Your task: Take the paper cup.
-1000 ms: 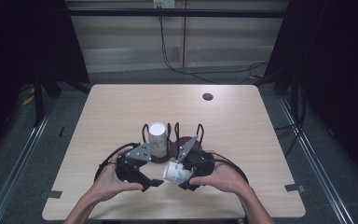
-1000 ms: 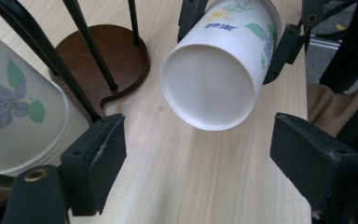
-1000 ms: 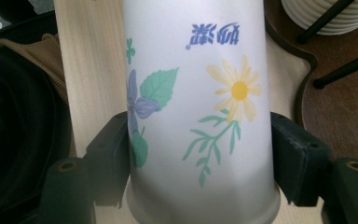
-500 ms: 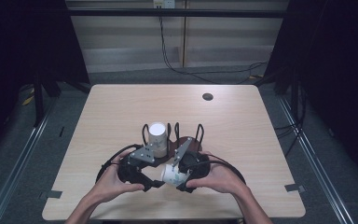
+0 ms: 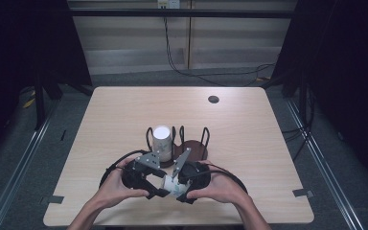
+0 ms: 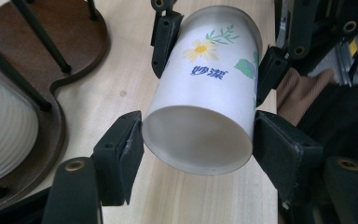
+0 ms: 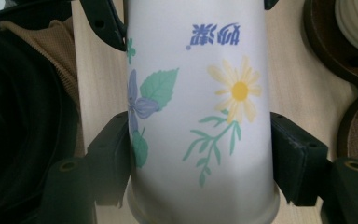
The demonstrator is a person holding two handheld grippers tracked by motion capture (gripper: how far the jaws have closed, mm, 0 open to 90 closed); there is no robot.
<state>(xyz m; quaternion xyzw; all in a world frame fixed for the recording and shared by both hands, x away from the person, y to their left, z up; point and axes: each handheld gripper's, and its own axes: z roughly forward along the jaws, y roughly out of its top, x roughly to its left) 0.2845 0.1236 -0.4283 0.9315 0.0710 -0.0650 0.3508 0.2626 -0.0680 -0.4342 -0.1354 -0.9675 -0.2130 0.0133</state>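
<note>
A white paper cup [image 5: 170, 184] printed with a yellow flower and green leaves lies on its side just above the table, held between both grippers. My left gripper [image 6: 198, 144] is shut on the cup [image 6: 200, 93] near its base, which faces that camera. My right gripper [image 7: 200, 154] is shut on the cup [image 7: 196, 93] near its rim end, one jaw on each side. In the high view the left gripper [image 5: 159, 187] and right gripper [image 5: 180, 189] meet close to the table's front edge.
Just beyond the hands stands a dark wooden cup rack [image 5: 194, 148] with black wire posts. A stack of white ribbed cups [image 5: 162, 138] sits in its left slot. The light wooden table [image 5: 124, 110] has a small dark hole [image 5: 213, 99] at the far right.
Both hands and the cup have drifted a little toward the table's front edge and to the left. The grippers now sit closer together around the cup.
</note>
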